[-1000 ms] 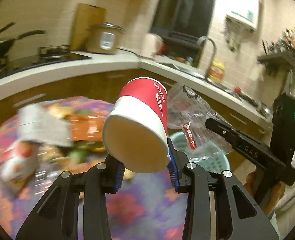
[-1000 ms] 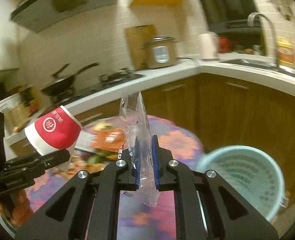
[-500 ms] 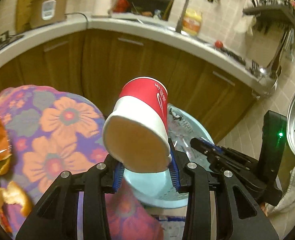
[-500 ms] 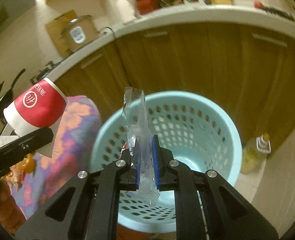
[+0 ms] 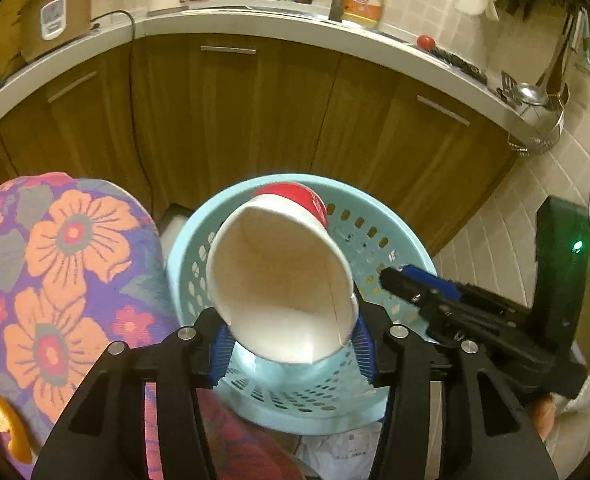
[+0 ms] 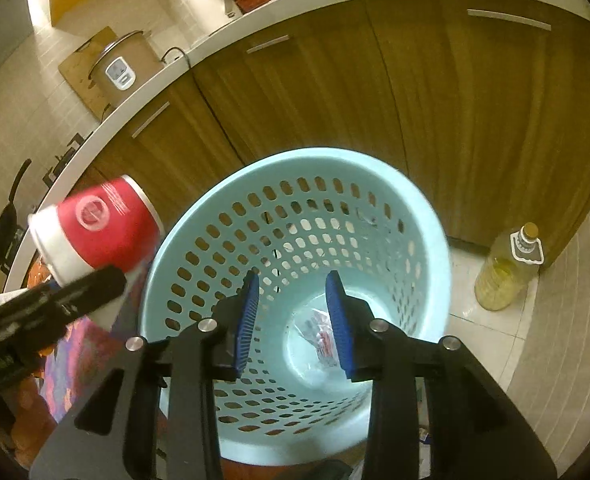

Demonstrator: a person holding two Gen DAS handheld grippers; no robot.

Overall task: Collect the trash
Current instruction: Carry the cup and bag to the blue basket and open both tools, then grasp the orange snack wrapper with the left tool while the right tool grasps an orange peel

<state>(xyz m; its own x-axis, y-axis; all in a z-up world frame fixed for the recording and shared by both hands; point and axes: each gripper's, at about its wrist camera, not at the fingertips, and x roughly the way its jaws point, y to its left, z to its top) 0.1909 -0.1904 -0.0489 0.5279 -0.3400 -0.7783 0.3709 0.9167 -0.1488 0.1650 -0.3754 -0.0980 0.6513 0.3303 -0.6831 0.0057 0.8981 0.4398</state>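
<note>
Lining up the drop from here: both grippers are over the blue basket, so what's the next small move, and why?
Probably spread the left gripper a little wider. The paper cup is tipped over the basket and its jaws have just been opening, yet the cup sits between the pads. The right gripper is open, its plastic wrapper already at the bottom.

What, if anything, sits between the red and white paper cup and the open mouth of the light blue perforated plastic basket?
Nothing visible does. The red and white paper cup sits between the pads of the left tongs, tilted over the light blue perforated plastic basket, whose mouth is open. Only a crumpled clear plastic wrapper lies at the bottom, below the open right tongs.
</note>
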